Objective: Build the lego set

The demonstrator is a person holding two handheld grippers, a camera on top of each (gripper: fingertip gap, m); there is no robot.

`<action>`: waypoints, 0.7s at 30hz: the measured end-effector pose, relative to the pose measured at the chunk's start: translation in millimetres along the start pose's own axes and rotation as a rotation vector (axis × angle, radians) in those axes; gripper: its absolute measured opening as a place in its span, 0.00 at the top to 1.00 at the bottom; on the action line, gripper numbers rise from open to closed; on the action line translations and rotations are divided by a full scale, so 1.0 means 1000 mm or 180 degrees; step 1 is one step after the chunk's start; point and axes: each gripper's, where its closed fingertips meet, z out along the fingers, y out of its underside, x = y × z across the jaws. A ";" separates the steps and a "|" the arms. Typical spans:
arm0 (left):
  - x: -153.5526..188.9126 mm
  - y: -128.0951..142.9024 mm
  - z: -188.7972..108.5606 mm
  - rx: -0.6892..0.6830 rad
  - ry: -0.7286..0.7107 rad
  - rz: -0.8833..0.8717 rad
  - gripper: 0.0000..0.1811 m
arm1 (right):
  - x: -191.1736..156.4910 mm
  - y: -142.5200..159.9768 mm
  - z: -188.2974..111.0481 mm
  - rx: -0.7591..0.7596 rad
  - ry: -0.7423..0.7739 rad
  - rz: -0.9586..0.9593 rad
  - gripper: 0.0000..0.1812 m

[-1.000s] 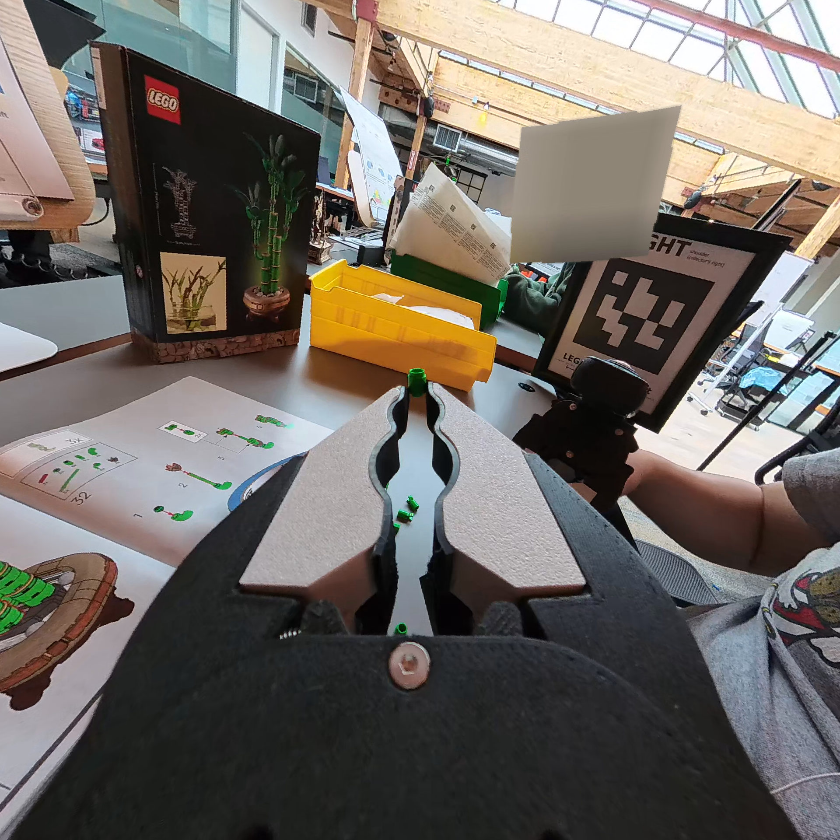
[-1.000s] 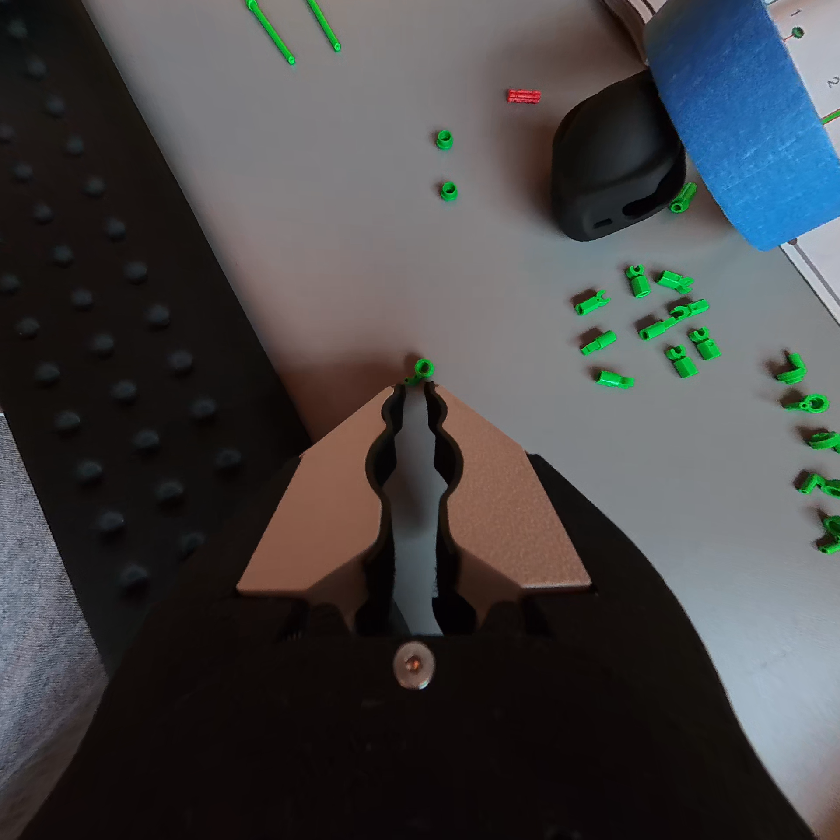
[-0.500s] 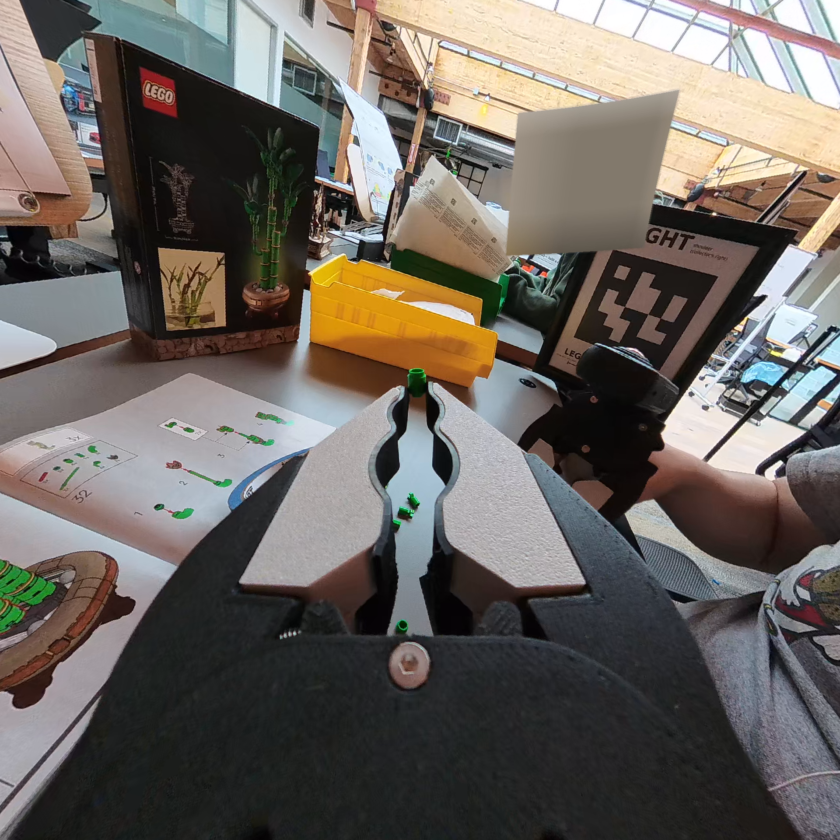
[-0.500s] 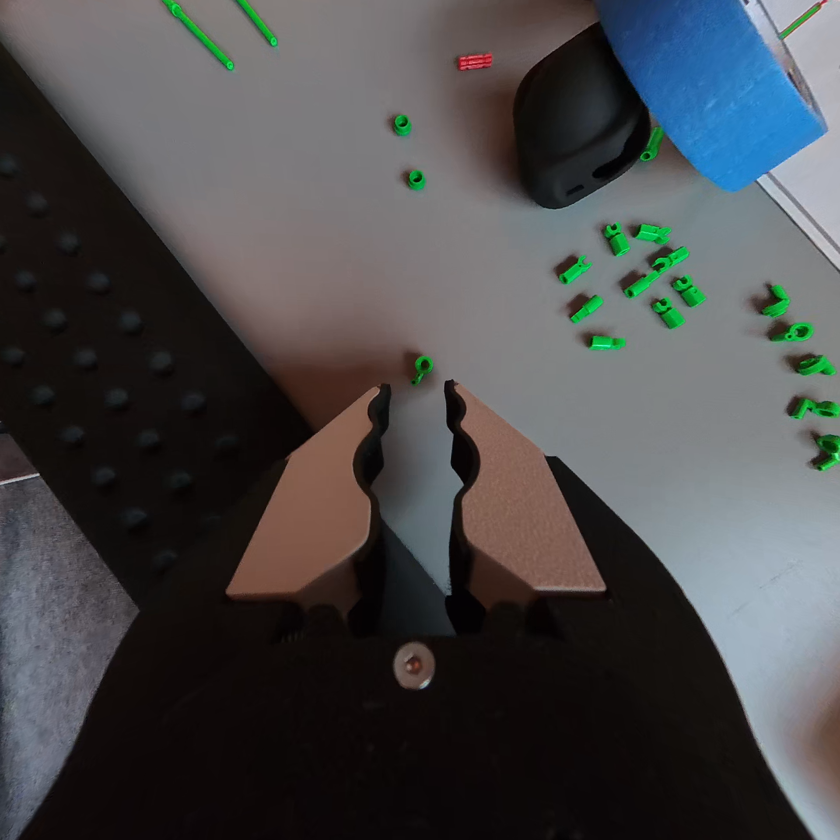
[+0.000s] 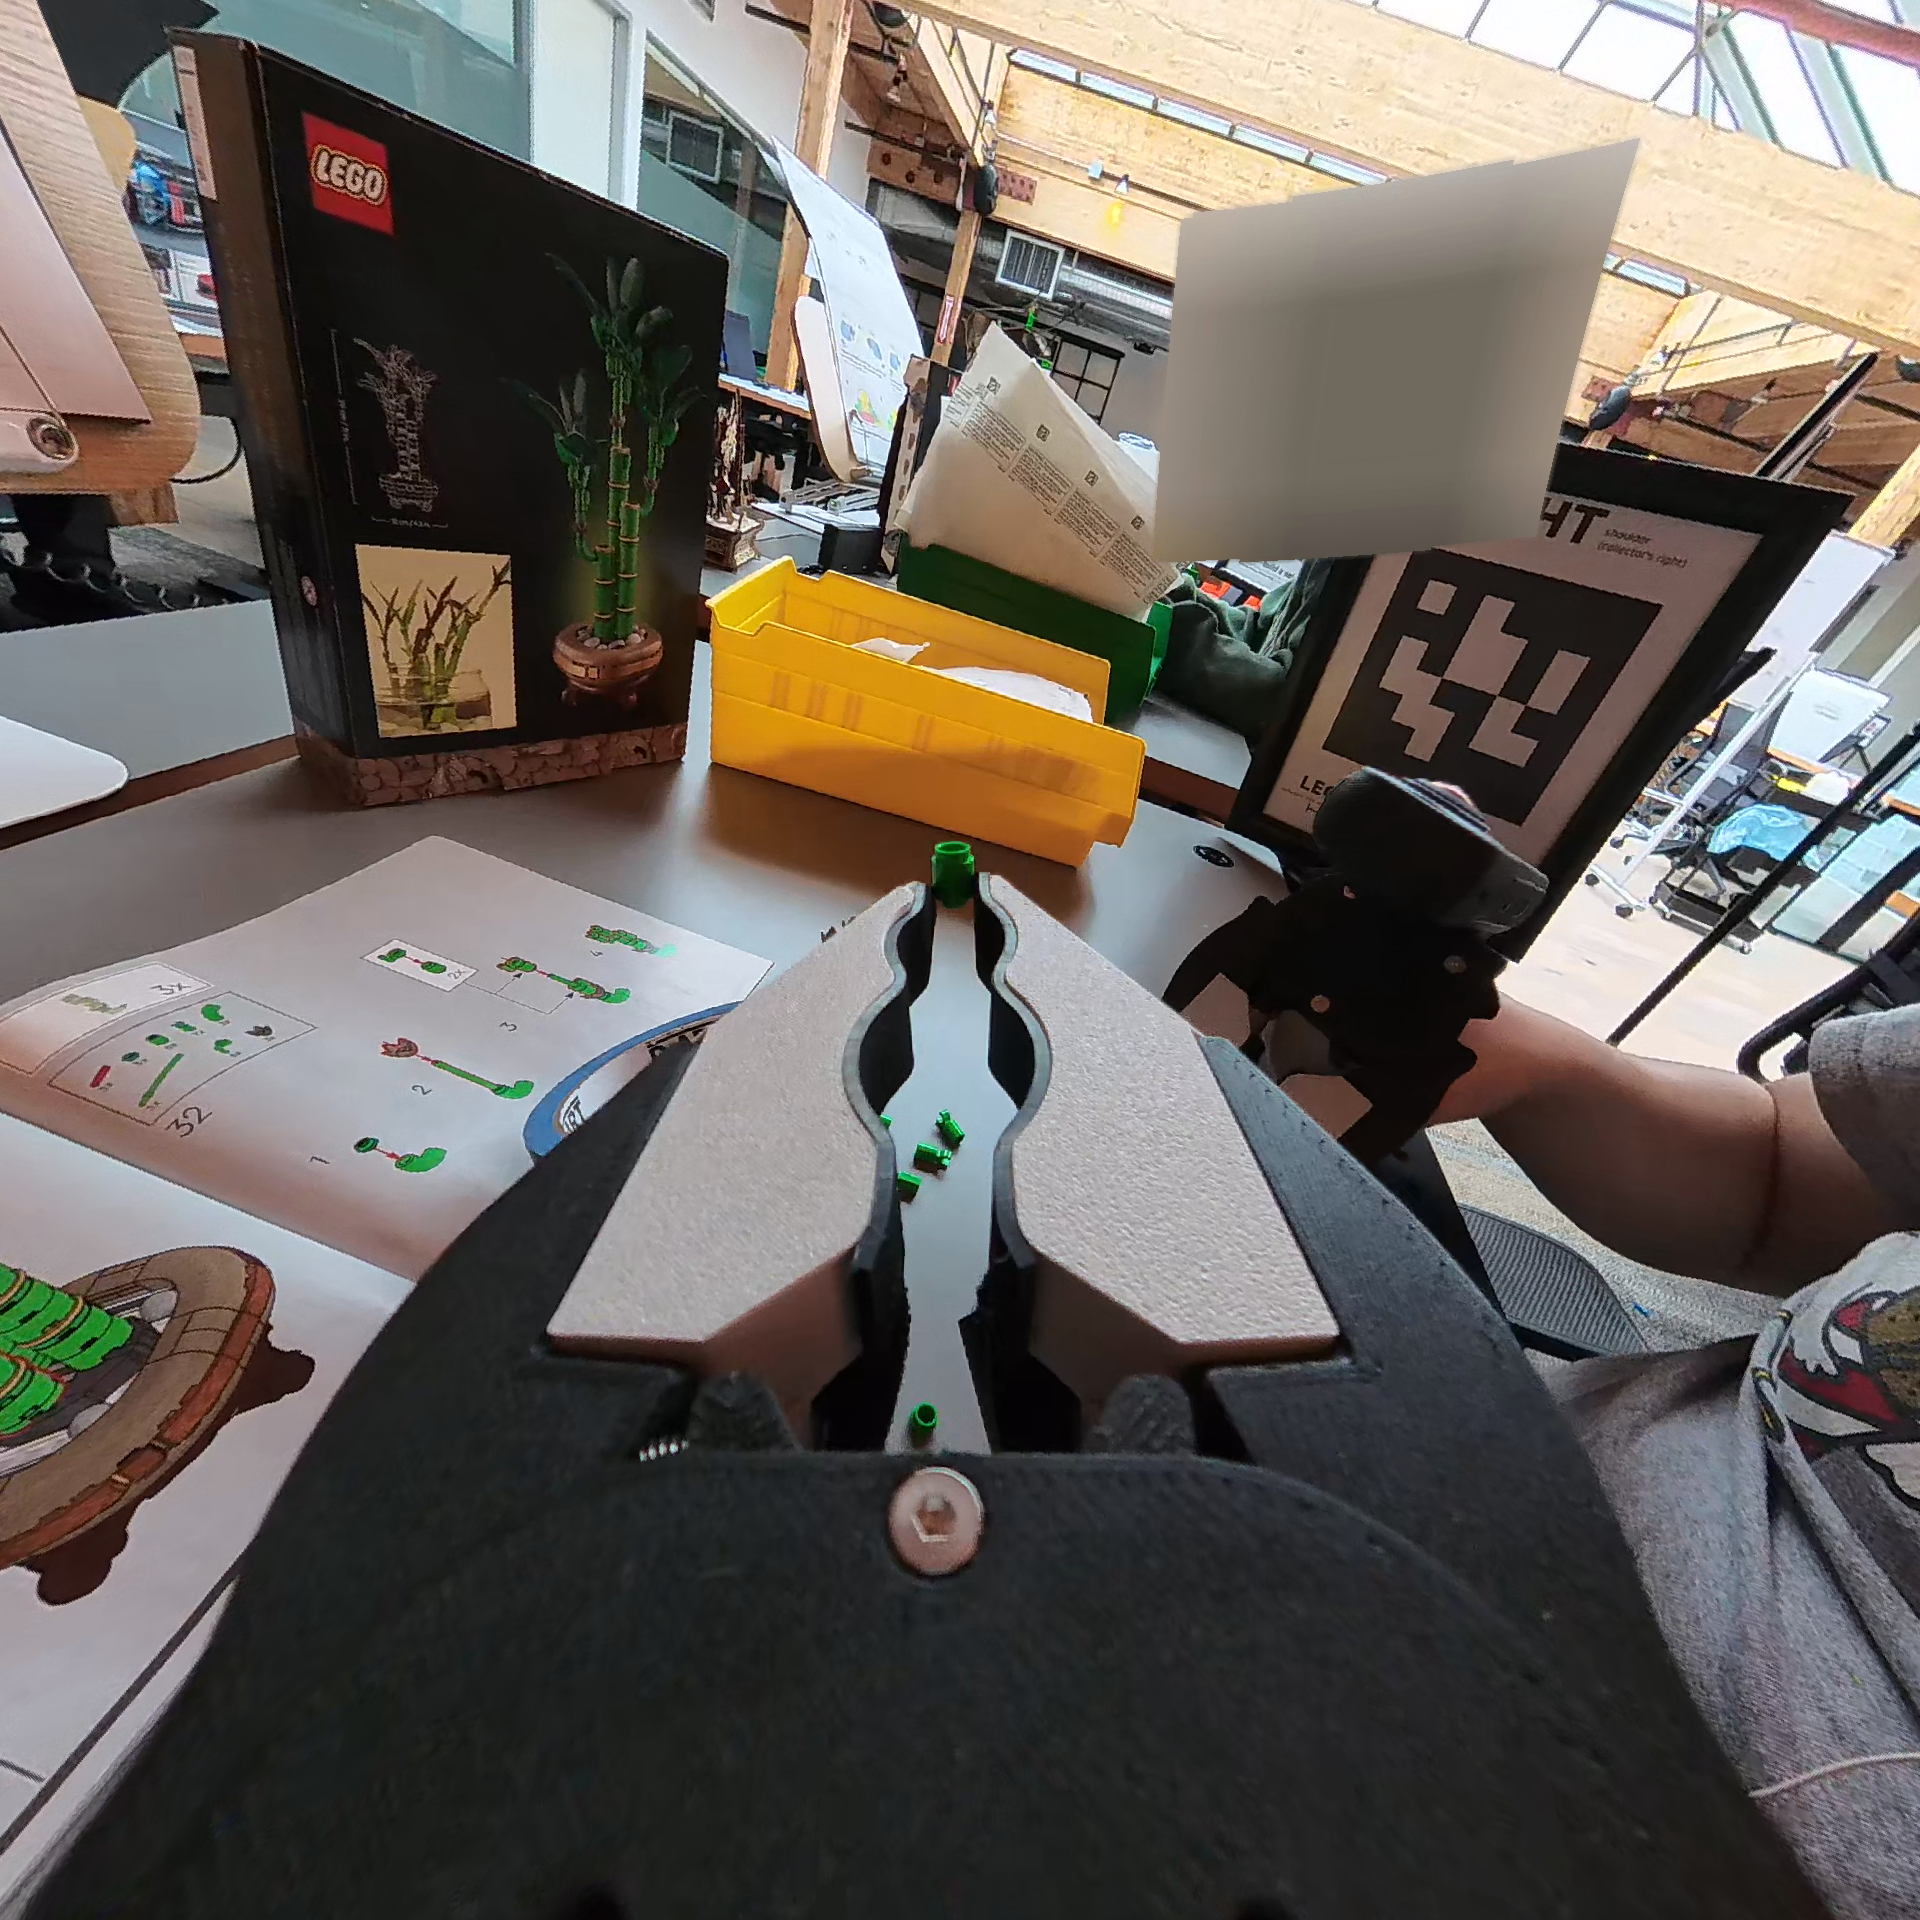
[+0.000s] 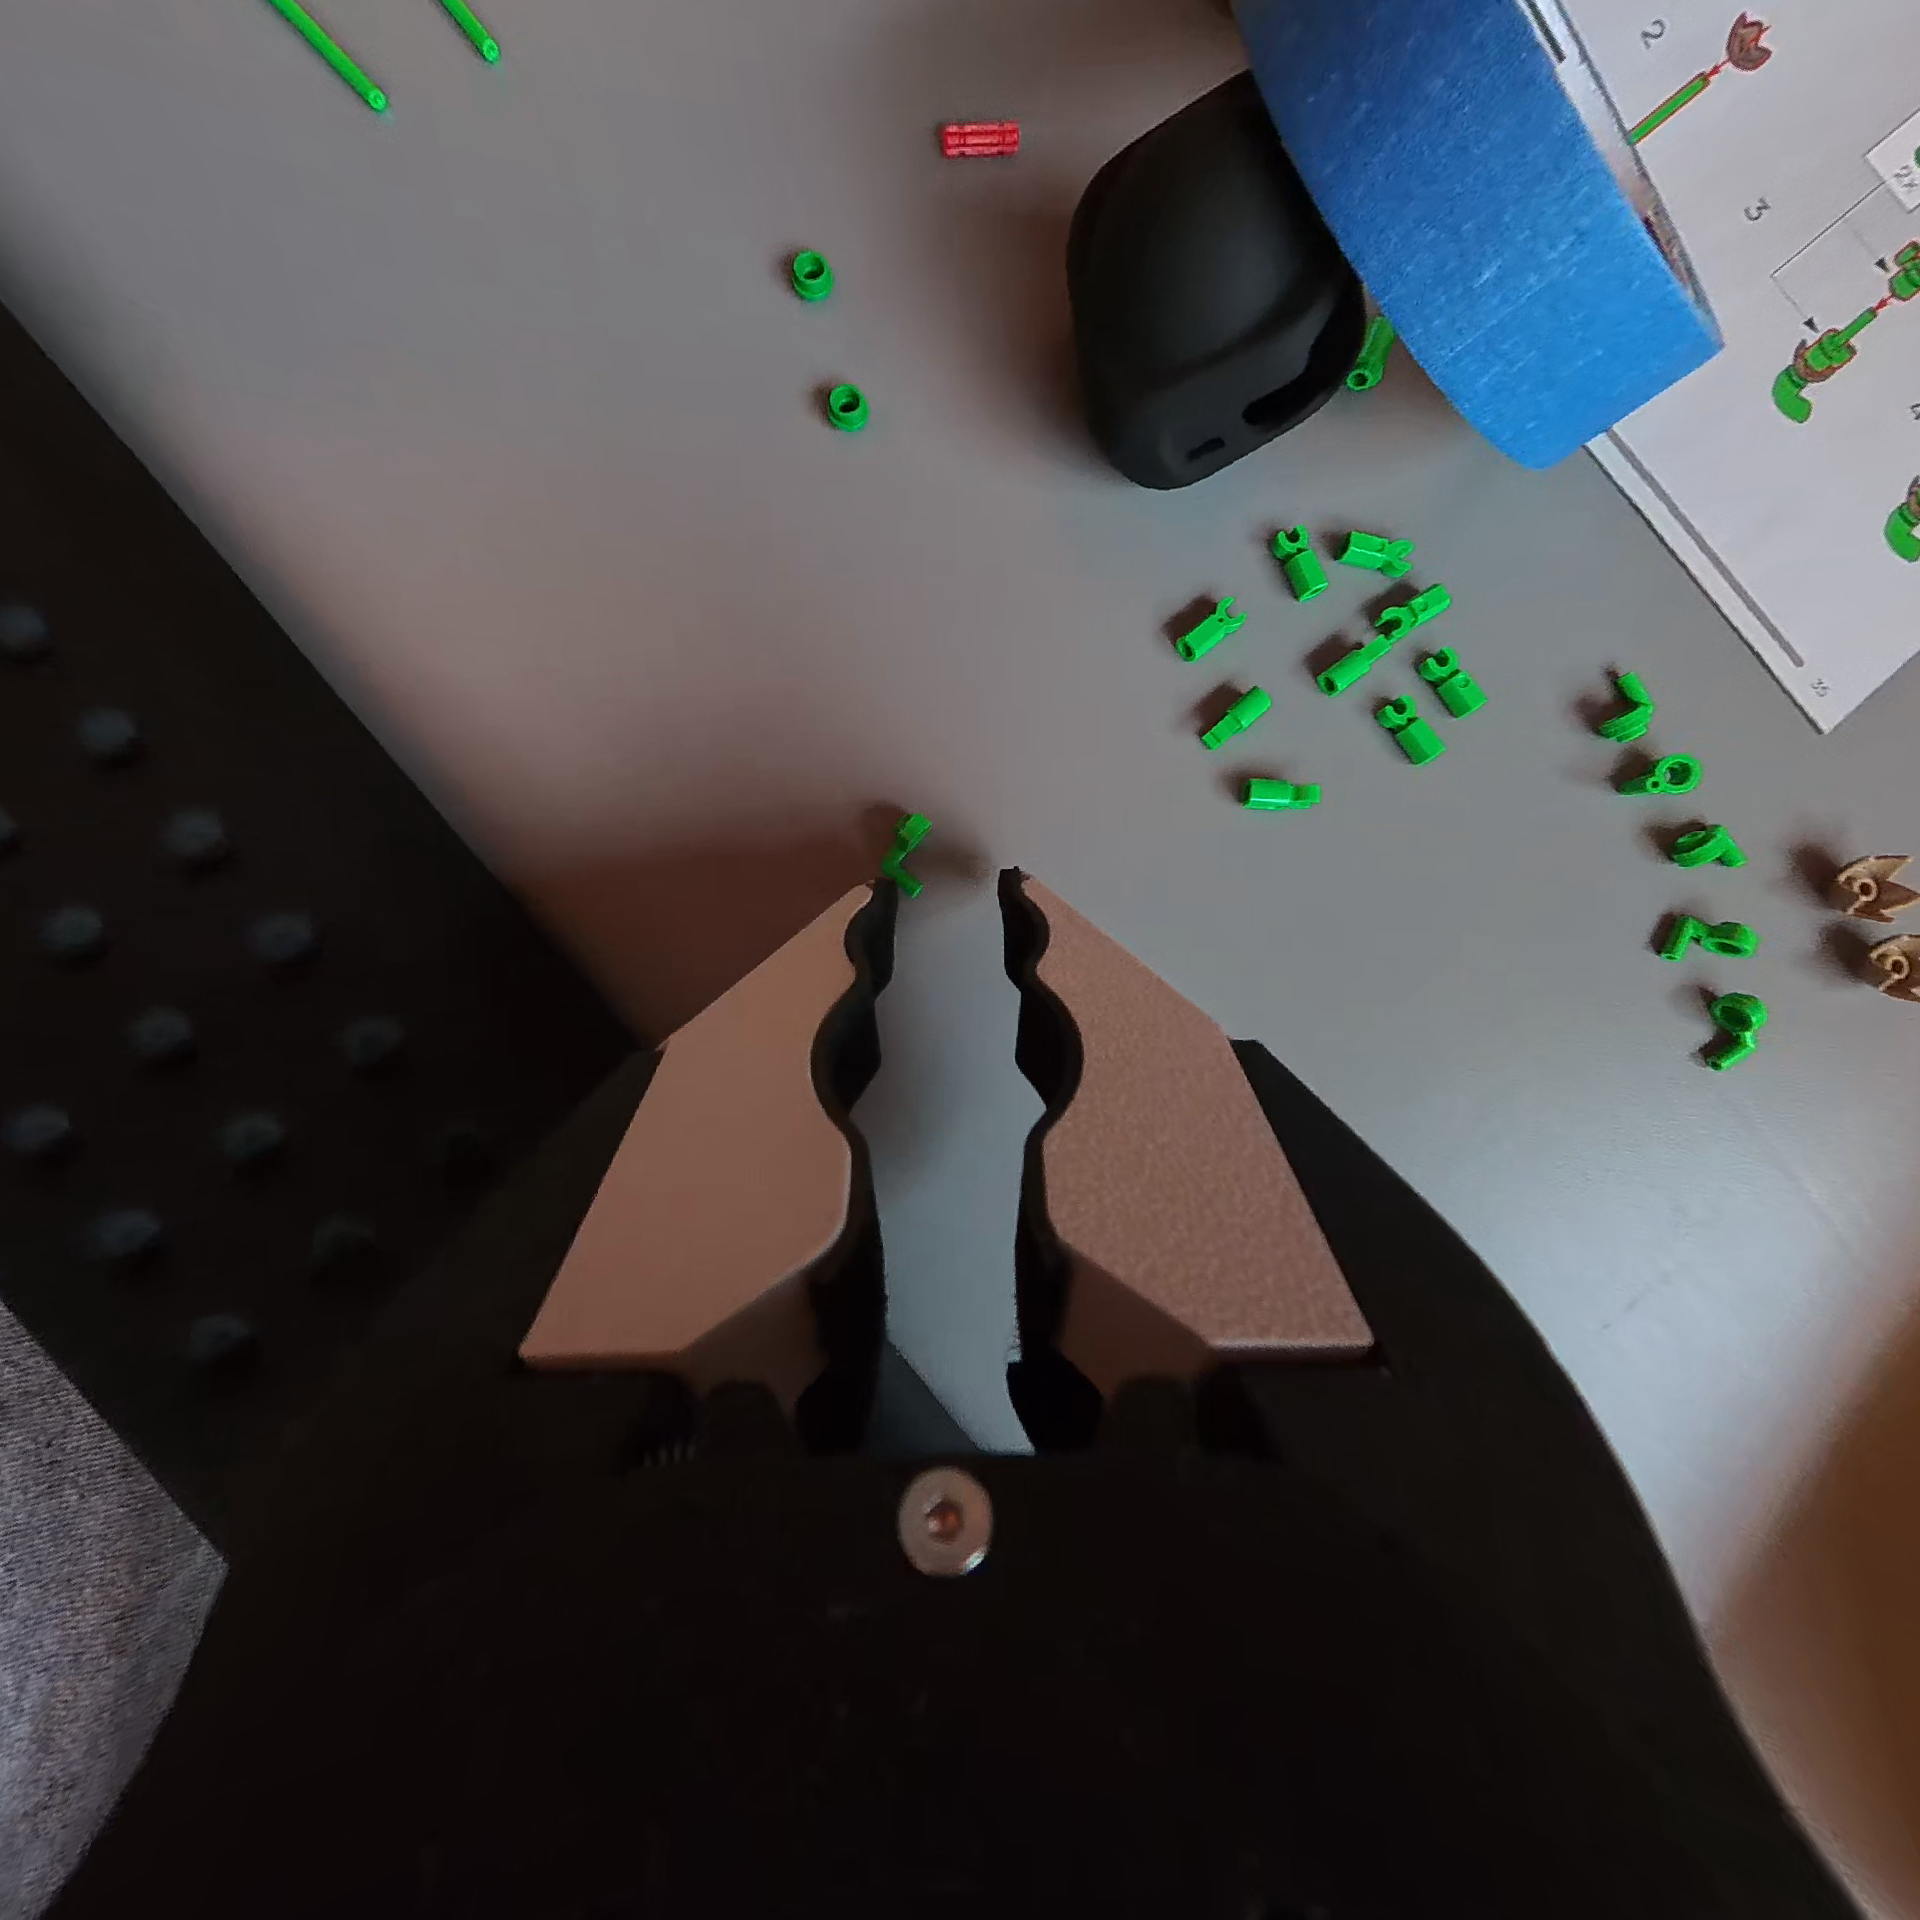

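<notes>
Left tongs [image 5: 952, 902] closed narrow on a small green round piece [image 5: 950, 862], held above the worktop [image 5: 644, 831], in front of the yellow bin [image 5: 914, 727]. Right tongs [image 6: 943, 888] parted, holding nothing, tips low over the worktop. A green clip piece [image 6: 906, 847] lies just beside the tongs' left tip; contact uncertain. Loose green pieces [image 6: 1340, 655] lie below the black case [image 6: 1195, 301]; blue tape roll [image 6: 1455, 197] overlaps that case.

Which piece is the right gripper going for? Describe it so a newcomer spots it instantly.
Start at the blue tape roll in the right wrist view and drop to the right gripper, jaws apart. The small green clip piece lies on the grey table by the left tip, alone, away from the green cluster.
</notes>
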 end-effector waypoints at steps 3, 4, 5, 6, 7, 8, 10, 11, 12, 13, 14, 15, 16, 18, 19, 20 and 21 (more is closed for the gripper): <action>0.000 0.001 0.001 -0.0021 -0.0001 0.0001 0.97 | -0.002 0.000 -0.001 0.0028 -0.0049 -0.0008 0.89; 0.000 0.002 0.001 -0.0026 0.0000 -0.0003 0.97 | -0.004 -0.001 -0.001 0.0043 -0.0108 0.0024 0.89; 0.000 0.002 0.001 -0.0030 0.0002 -0.0007 0.97 | -0.006 -0.001 -0.001 0.0063 -0.0168 0.0064 0.89; 0.000 0.002 0.001 -0.0031 0.0004 -0.0010 0.97 | -0.007 -0.001 -0.001 0.0082 -0.0218 0.0096 0.90; 0.000 0.002 0.001 -0.0031 0.0004 -0.0011 0.97 | -0.008 -0.001 -0.001 0.0099 -0.0262 0.0125 0.91; 0.000 0.002 0.001 -0.0033 0.0003 -0.0013 0.97 | -0.008 -0.001 -0.001 0.0113 -0.0300 0.0134 0.92; -0.001 0.002 0.001 -0.0037 0.0005 -0.0020 0.97 | -0.007 -0.001 0.001 0.0133 -0.0333 0.0041 0.93; 0.000 0.003 0.002 -0.0040 0.0008 -0.0022 0.97 | -0.008 0.000 0.003 0.0131 -0.0364 -0.0061 0.93; -0.001 0.003 0.002 -0.0045 0.0007 -0.0023 0.97 | -0.008 0.000 0.004 0.0122 -0.0371 -0.0132 0.93; -0.001 0.004 0.002 -0.0052 0.0005 -0.0022 0.97 | -0.008 -0.001 0.004 0.0107 -0.0382 -0.0182 0.93; -0.001 0.004 0.002 -0.0059 0.0005 -0.0024 0.97 | -0.008 -0.001 0.004 0.0083 -0.0401 -0.0234 0.94; -0.001 0.004 0.002 -0.0065 0.0006 -0.0025 0.97 | -0.008 0.000 0.004 0.0057 -0.0445 -0.0287 0.94; -0.001 0.005 0.003 -0.0068 0.0005 -0.0025 0.97 | -0.010 0.000 0.004 0.0039 -0.0521 -0.0327 0.96; -0.001 0.005 0.003 -0.0072 0.0005 -0.0029 0.97 | -0.012 0.000 0.004 -0.0003 -0.0709 -0.0375 0.98; -0.001 0.005 0.003 -0.0077 0.0005 -0.0032 0.97 | -0.013 0.000 0.004 -0.0032 -0.0804 -0.0397 0.99; -0.001 0.006 0.003 -0.0083 0.0005 -0.0034 0.97 | -0.014 0.000 0.004 -0.0064 -0.0921 -0.0429 0.99; -0.001 0.006 0.003 -0.0088 0.0004 -0.0034 0.97 | -0.015 0.001 0.003 -0.0102 -0.1037 -0.0476 0.99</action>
